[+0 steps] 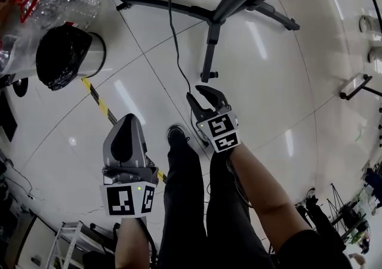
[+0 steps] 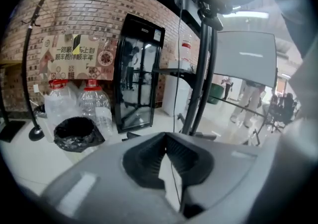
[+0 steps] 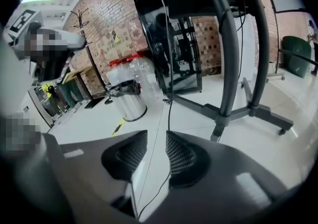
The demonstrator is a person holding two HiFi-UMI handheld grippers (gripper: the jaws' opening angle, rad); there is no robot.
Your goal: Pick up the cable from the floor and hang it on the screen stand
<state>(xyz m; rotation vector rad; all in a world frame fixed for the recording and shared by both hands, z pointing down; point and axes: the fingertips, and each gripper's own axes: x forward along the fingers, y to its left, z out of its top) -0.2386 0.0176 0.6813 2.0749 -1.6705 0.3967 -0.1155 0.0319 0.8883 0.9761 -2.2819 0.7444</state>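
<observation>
My right gripper (image 1: 196, 92) is open, its jaws standing apart with nothing pinched. The black cable (image 1: 173, 35) drops in from 12 o'clock, its long axis running almost straight from 12 to 6 across the floor (image 1: 268, 83) and ending just at my right jaw tips. In the right gripper view the cable (image 3: 169, 89) passes between the parted jaws without touching the pads. The screen stand (image 1: 210, 41) is at 12 o'clock, close beside the cable. My left gripper (image 1: 126, 120), at 8 o'clock, is closed and empty.
</observation>
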